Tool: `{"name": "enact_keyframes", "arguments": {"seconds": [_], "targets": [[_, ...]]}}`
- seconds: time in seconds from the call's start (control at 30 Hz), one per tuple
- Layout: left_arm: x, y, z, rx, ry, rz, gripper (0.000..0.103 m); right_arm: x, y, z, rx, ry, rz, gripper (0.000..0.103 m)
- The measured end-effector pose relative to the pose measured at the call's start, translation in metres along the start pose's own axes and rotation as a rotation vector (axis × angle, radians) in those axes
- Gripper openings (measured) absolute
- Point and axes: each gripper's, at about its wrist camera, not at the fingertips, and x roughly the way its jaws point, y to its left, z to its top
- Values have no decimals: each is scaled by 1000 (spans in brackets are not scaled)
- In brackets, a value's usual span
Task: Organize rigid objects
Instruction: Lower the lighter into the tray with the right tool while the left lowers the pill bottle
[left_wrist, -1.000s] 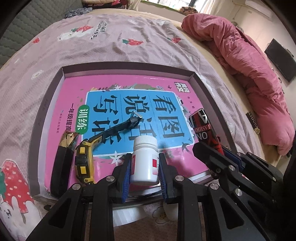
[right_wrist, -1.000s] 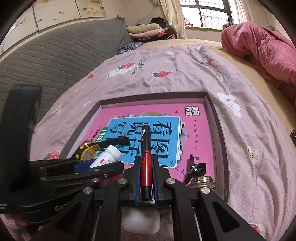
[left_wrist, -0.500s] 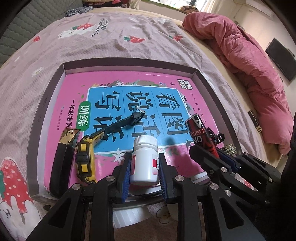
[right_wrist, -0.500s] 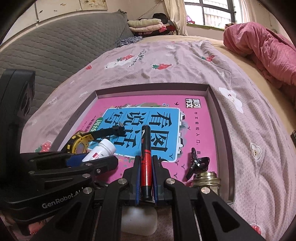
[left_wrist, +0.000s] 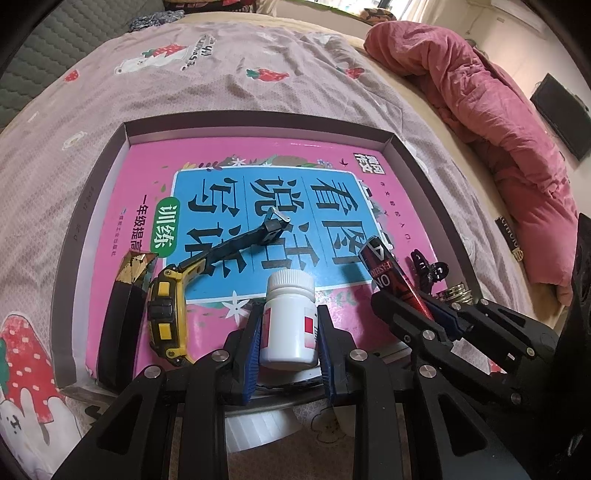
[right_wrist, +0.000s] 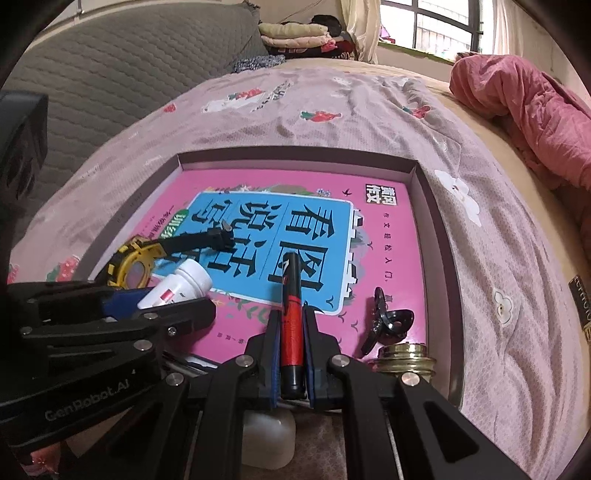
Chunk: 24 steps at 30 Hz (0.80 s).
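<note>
Both claws grip: left claw (left_wrist: 290, 332) a white bottle (left_wrist: 290, 321), right claw (right_wrist: 291, 347) a red-black pen (right_wrist: 291, 325). Only the left view shows the black-gold box (left_wrist: 123, 314).

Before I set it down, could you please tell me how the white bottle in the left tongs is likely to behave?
The white bottle looks like rigid plastic, so probably stiff and fairly light. Its round body could roll if laid on the glossy book. Standing on its flat base it should stay put, though its smooth sides may be slippery.

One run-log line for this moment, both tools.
left tool: shut on white bottle | right tool: shut on red-black tube | both over pink book in tray
</note>
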Motion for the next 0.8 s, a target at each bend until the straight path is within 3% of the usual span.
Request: {"name": "enact_keyframes", "arguments": {"seconds": [0.2,0.43,0.8], "targets": [[1,-1,0,6,4,0,27,0,1,2,-17,26,-5,11],[1,-1,1,7,6,1,27,-10,-7,-4,30,7,50,11],[4,-11,0,52,7,40,28,-47,-15,-19,69,-82,60,13]]}}
